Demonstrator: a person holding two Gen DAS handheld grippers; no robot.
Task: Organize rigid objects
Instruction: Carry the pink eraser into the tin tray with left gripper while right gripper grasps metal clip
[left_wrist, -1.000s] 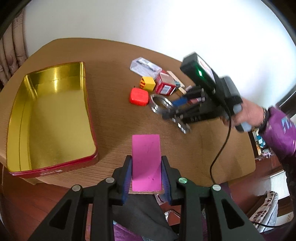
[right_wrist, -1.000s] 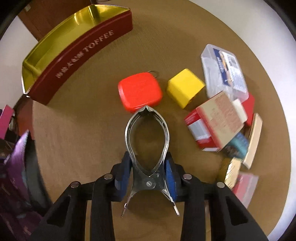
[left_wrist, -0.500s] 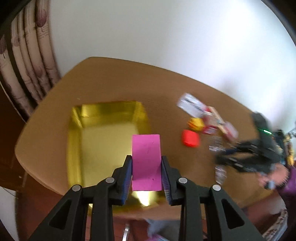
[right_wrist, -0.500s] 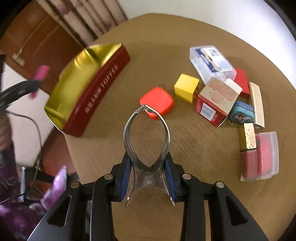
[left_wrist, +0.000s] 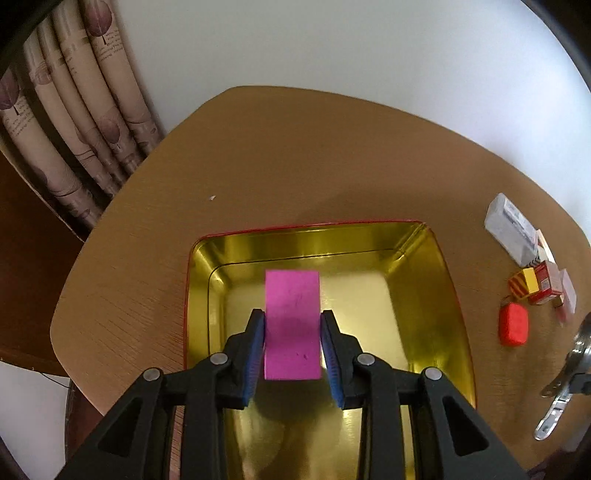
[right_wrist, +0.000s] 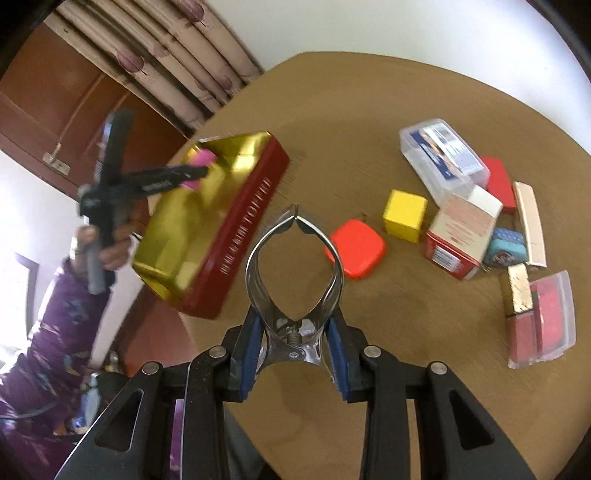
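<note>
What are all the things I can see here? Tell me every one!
toffee tin: 1, red outside, gold inside, left part of table.
pink block: 1, pink, held over the tin.
metal clip: 1, silver, held above the table.
rounded red case: 1, red, beside the tin.
yellow cube: 1, yellow, right of the red case.
clear plastic box: 1, clear, far side of pile.
red-and-cream carton: 1, middle of pile.
table: 1, brown wood.
curtain: 1, beige, behind the table.
left gripper: black, blue pads, shut on the block.
right gripper: black, blue pads, shut on the clip.
</note>
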